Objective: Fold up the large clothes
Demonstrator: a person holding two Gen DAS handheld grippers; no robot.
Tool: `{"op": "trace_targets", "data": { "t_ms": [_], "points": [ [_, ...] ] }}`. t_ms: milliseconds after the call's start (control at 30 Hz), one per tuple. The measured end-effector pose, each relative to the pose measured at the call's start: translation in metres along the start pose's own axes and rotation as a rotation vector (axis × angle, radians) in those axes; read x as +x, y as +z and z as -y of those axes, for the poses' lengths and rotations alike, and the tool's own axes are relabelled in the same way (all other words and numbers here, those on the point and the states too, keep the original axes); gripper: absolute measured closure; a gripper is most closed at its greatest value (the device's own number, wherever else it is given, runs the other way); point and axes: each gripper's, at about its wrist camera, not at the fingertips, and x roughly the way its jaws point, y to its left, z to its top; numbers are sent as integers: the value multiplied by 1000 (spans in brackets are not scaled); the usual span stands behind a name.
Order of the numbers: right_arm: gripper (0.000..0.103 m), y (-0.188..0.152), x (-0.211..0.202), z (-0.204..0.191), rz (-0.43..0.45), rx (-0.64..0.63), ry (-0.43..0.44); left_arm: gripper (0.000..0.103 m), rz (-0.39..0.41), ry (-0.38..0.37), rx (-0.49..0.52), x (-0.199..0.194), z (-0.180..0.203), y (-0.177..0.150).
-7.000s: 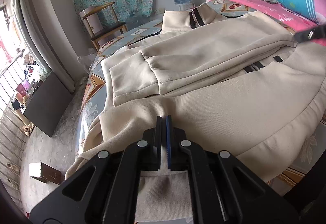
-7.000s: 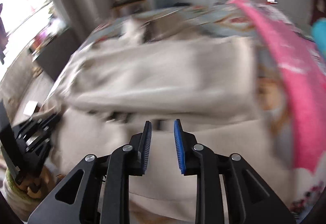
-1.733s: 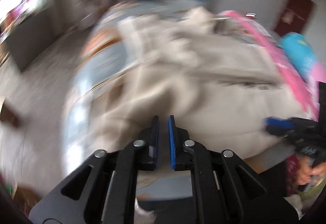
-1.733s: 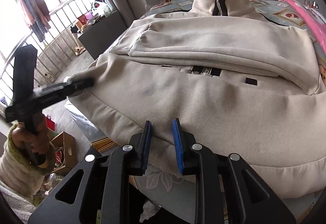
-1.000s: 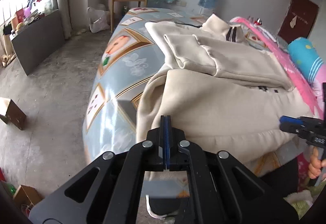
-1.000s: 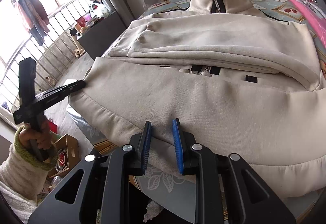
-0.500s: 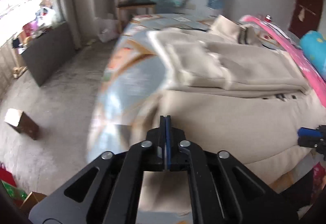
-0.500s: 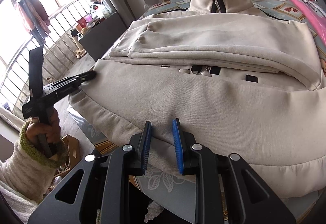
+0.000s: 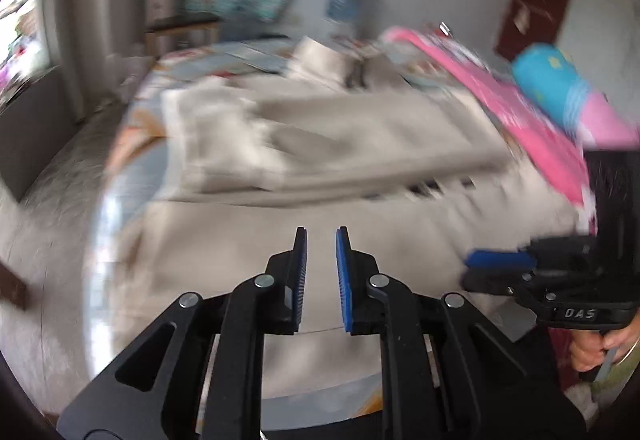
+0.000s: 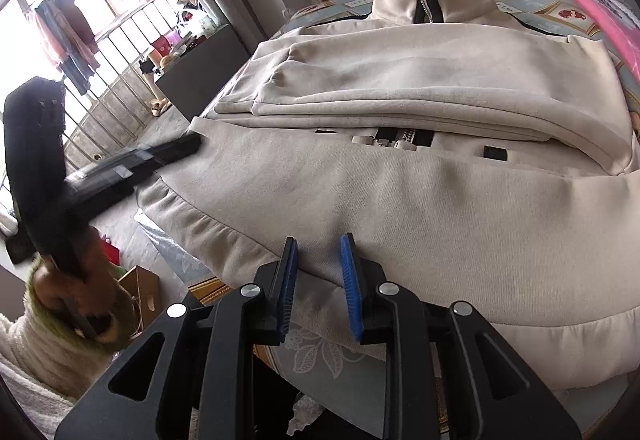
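Hovering with its blue pads spread and nothing between them, the left hand-held gripper [image 9: 321, 272] faces the beige zip-up jacket [image 10: 400, 176] lying on the bed [image 10: 560, 10]; the right hand-held gripper [image 10: 319, 280], likewise spread, sits at the jacket's near hem.

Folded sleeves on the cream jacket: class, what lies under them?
Under the folded sleeves the jacket front shows, with a strip of zipper. The rest is covered.
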Motion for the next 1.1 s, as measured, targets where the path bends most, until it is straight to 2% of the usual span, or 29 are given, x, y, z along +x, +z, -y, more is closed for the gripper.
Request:
{"op": "trace_targets", "data": {
  "t_ms": [67,133,233,300,400,533,600,667,700,800,933,1100],
  "points": [
    [76,2,-6,0,13,7,-11,89,-39,4,36,17,15,-3],
    [61,4,-17,2,52,7,-47,89,-68,1,30,25,17,-6],
    [60,7,-29,12,82,23,-96,89,-66,-9,17,24,14,-8],
    [58,7,-32,22,90,44,-158,89,-65,-15,12,26,10,-9],
    [56,3,-19,37,60,70,-246,89,-70,-19,12,26,6,-7],
    [50,0,-12,27,53,-15,-341,89,-91,-4,32,29,8,-1],
    [49,4,-16,24,59,-21,-338,87,-104,0,32,27,8,2],
    [48,10,-24,28,72,4,-304,72,-105,14,22,23,5,9],
    [45,13,-27,30,77,17,-295,68,-104,17,17,21,4,13],
    [33,28,-43,36,96,59,-266,51,-116,26,9,15,0,29],
    [23,51,-55,41,86,91,-245,28,-110,64,20,6,-3,54],
    [23,88,-72,56,65,124,-169,23,-97,126,71,1,-8,91]
  ]
}}
